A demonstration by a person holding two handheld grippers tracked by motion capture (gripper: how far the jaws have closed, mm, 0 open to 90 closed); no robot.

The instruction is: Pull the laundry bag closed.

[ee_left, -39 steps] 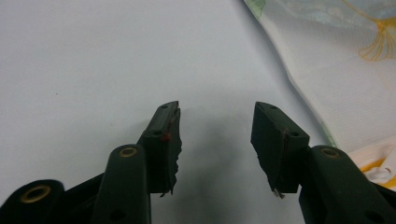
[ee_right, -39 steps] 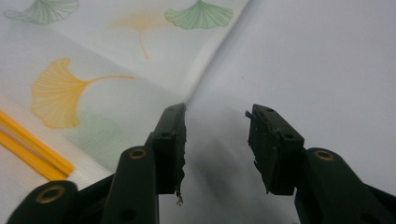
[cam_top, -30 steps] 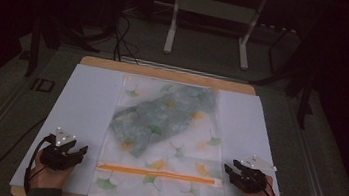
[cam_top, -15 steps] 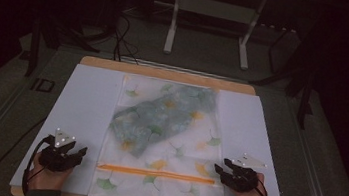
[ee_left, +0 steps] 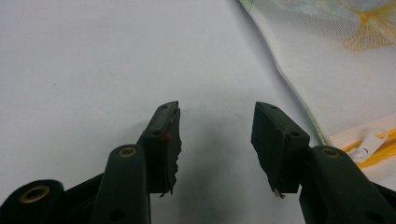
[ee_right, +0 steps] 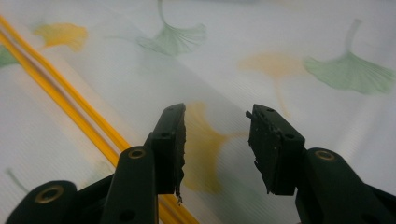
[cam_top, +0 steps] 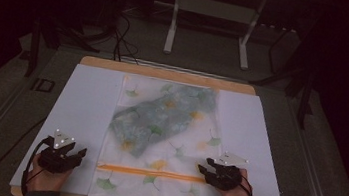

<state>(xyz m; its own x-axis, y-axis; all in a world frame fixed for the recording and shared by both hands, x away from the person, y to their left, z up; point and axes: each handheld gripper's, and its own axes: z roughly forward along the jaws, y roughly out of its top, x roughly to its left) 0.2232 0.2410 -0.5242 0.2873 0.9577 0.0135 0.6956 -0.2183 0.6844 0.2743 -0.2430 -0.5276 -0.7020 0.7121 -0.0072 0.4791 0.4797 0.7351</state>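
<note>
Mesh bag [cam_top: 162, 142] flat; right gripper [cam_top: 210, 169] (fingers apart) over it.

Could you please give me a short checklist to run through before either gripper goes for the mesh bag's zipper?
1. Left gripper open with nothing between its jaws: ok.
2. Right gripper open, above the mesh bag, not pinching it: ok.
3. Bag lying flat on the white sheet: ok.
4. Orange zipper in plain sight: ok.
5. White zipper pull at the bag's left end, close to the left gripper: ok.
6. Zipper fully closed: cannot tell.
</note>
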